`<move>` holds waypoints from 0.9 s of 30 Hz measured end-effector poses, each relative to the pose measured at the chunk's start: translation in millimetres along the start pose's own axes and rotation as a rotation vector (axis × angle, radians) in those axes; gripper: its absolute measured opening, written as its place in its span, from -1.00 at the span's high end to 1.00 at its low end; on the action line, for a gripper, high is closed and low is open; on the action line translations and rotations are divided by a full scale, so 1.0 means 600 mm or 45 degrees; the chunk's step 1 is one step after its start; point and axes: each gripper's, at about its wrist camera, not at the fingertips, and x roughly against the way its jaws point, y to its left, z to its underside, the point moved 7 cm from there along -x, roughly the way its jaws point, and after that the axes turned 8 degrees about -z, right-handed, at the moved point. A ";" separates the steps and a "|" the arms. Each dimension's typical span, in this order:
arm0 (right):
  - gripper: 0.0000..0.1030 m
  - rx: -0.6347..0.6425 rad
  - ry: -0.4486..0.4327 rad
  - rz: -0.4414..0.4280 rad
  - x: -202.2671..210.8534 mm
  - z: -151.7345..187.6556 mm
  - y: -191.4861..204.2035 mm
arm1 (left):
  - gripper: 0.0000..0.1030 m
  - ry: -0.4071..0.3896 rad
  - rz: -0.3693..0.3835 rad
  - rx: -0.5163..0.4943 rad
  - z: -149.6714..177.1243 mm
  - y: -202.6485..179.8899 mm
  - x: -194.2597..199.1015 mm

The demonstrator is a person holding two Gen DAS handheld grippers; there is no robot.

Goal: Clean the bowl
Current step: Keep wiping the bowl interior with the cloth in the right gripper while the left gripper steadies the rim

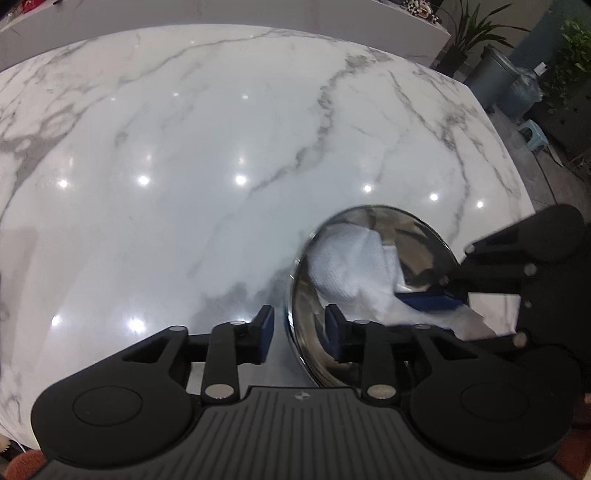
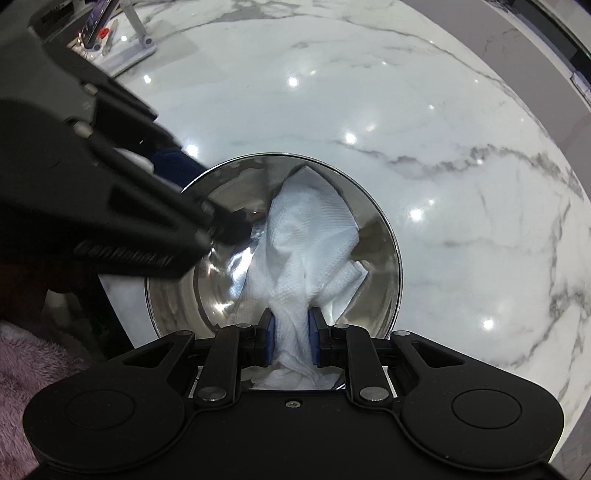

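Right gripper (image 2: 290,341): nearest the right wrist camera, its blue-padded fingers (image 2: 269,341) drawn close and pinching a bunched white paper towel (image 2: 306,243) between them; the towel fills the gap from pad to pad.

Paper towel: runs forward from the pinch into the bowl, spread and crumpled against the inner wall, with a folded flap on its right side. In the left wrist view the same towel (image 1: 354,266) lies inside the bowl and trails out toward the right gripper (image 1: 432,299).

Left gripper (image 1: 299,332): fingers (image 1: 266,332) moderately spread, straddling the bowl's near rim, one pad outside the wall and the other inside. Whether the pads press the metal cannot be told. From the right wrist view it (image 2: 207,221) reaches in over the left rim, blurred.

Steel bowl (image 2: 221,295): shiny and mirror-like, sitting on the countertop near its edge; in the left wrist view it (image 1: 417,236) lies at lower right.

Marble countertop (image 1: 184,147): white with grey veins, glossy, dotted with reflected lights.

Far background: potted plants (image 1: 469,33) and a grey bin (image 1: 495,74) beyond the counter; a small metal stand (image 2: 136,40) at the far left corner.
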 end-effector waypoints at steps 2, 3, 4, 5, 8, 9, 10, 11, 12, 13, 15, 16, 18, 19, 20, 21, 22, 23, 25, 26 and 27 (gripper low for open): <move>0.69 -0.007 -0.003 -0.005 0.001 0.001 -0.001 | 0.33 0.018 0.018 -0.005 0.006 -0.006 -0.002; 0.69 -0.010 -0.005 -0.008 0.001 0.001 -0.003 | 0.33 0.020 0.017 -0.004 0.007 -0.006 -0.003; 0.69 -0.017 -0.009 -0.013 0.001 0.001 -0.005 | 0.33 0.023 0.015 -0.002 0.009 -0.006 -0.004; 0.69 -0.023 -0.013 -0.018 0.001 0.001 -0.006 | 0.33 0.025 0.012 0.001 0.010 -0.006 -0.004; 0.69 -0.032 -0.018 -0.025 0.000 -0.001 -0.009 | 0.54 0.025 0.001 0.009 0.008 -0.002 -0.005; 0.69 -0.032 -0.019 -0.026 -0.009 -0.012 -0.009 | 0.58 0.023 -0.003 0.010 0.007 -0.001 -0.005; 0.69 -0.030 -0.020 -0.027 -0.024 -0.031 -0.009 | 0.60 0.022 -0.007 0.012 0.006 0.000 -0.006; 0.69 -0.027 -0.022 -0.028 -0.046 -0.057 -0.008 | 0.63 0.021 -0.010 0.014 0.004 0.001 -0.006; 0.69 -0.023 -0.022 -0.028 -0.052 -0.066 -0.003 | 0.65 0.020 -0.014 0.015 0.003 0.002 -0.007; 0.69 -0.024 -0.021 -0.029 -0.041 -0.056 0.007 | 0.68 0.019 -0.018 0.017 0.002 0.003 -0.007; 0.68 -0.031 -0.021 -0.041 -0.039 -0.053 0.008 | 0.74 0.016 -0.028 0.016 0.001 0.003 -0.009; 0.68 -0.044 -0.024 -0.064 -0.040 -0.053 0.007 | 0.78 0.015 -0.033 0.014 0.001 0.003 -0.010; 0.68 -0.082 -0.036 -0.137 -0.040 -0.055 0.006 | 0.78 0.012 -0.044 0.012 0.000 0.003 -0.012; 0.68 -0.117 -0.049 -0.201 -0.039 -0.056 0.006 | 0.78 0.010 -0.049 0.010 -0.001 0.003 -0.013; 0.68 -0.151 -0.062 -0.262 -0.037 -0.056 0.005 | 0.78 0.009 -0.054 0.009 -0.001 0.003 -0.013; 0.68 -0.177 -0.072 -0.305 -0.035 -0.055 0.003 | 0.78 0.007 -0.059 0.008 -0.001 0.003 -0.014; 0.68 -0.190 -0.076 -0.327 -0.034 -0.055 0.001 | 0.78 0.006 -0.063 0.005 -0.002 0.004 -0.014; 0.68 -0.193 -0.075 -0.331 -0.034 -0.053 -0.002 | 0.78 0.005 -0.066 0.002 -0.002 0.004 -0.014; 0.68 -0.191 -0.059 -0.325 -0.034 -0.045 -0.009 | 0.78 -0.001 -0.070 -0.004 -0.004 0.004 -0.013; 0.68 -0.188 -0.043 -0.311 -0.033 -0.037 -0.013 | 0.79 -0.006 -0.073 -0.009 -0.004 0.004 -0.013; 0.69 -0.182 -0.034 -0.298 -0.031 -0.030 -0.015 | 0.79 -0.012 -0.077 -0.014 -0.005 0.004 -0.013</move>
